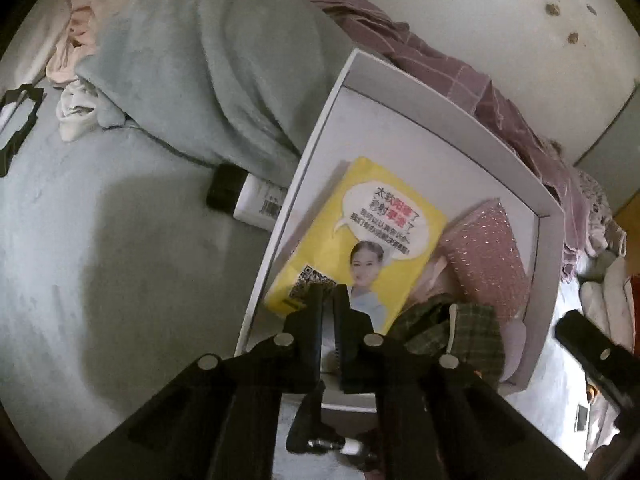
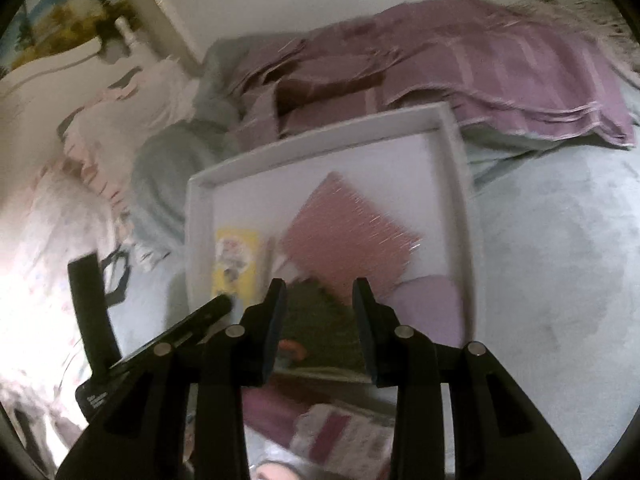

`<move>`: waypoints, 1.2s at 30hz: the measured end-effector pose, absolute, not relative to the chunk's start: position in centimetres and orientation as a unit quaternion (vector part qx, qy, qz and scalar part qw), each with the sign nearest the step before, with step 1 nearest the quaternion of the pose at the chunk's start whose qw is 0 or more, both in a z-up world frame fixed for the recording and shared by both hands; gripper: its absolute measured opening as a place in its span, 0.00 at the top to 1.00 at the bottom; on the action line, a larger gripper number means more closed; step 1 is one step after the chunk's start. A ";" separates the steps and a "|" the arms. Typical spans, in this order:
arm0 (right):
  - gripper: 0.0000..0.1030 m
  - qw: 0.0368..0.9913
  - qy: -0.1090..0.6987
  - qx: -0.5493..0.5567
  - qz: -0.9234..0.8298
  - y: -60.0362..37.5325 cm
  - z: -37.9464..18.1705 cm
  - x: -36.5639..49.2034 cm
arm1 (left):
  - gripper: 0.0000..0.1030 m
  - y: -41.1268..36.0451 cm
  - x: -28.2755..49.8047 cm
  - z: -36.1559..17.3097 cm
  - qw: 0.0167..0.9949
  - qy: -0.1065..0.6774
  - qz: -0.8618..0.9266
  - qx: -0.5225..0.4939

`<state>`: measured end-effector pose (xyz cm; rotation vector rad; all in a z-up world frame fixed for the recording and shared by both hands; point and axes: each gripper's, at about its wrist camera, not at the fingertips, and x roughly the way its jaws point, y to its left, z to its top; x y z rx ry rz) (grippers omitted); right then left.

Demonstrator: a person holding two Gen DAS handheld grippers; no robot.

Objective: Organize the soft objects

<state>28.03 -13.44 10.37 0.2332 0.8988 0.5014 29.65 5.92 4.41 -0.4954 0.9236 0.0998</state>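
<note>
Bed [image 1: 100,260] with a pale blue-grey sheet fills both views, largest thing around. Grey-green fleece blanket [image 1: 208,72] bunched at the far left of the left wrist view, purple checked blanket [image 2: 460,72] heaped behind the box, touching its far wall. White shallow box [image 1: 460,128] sits on the bed between the two blankets, open top. Inside it: yellow tissue pack [image 1: 360,236] with printed text and a QR code, lying flat at the left wall; pink glittery pouch [image 1: 484,256] just beside it to the right; lilac soft item [image 2: 432,304] at the near right corner; green plaid cloth [image 1: 456,332] at the near edge, partly over the lilac item. White tube with black cap [image 1: 248,196] lies on the sheet outside the box, touching its left wall, half under the fleece blanket. Small white-and-pink garment [image 1: 76,108] crumpled further left. Black frame-shaped piece [image 1: 20,120] at the left edge.

Left gripper [image 1: 330,296] closed almost fully, thin slit between the fingers, tips over the near corner of the tissue pack; whether it pinches the wrapper I cannot tell. Right gripper [image 2: 320,292] partly open, nothing between the pads, hanging over the plaid cloth, which shows in the gap below; no contact visible. Right wrist view is motion-blurred. Left gripper's black finger pokes in at lower left of that view, near the tissue pack.
</note>
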 end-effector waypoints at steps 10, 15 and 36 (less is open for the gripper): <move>0.65 0.841 0.491 0.052 0.219 -8.2 6.0 29.3 | 0.97 5.7 29.7 3.2 0.822 0.502 0.037 -0.266; 0.64 0.843 0.494 0.072 0.202 -9.5 5.7 29.9 | 0.97 5.9 29.3 3.2 0.821 0.501 0.031 -0.273; 0.61 0.834 0.505 0.080 0.210 -11.3 5.7 29.8 | 0.74 3.4 35.2 10.4 0.897 0.383 -0.027 -0.217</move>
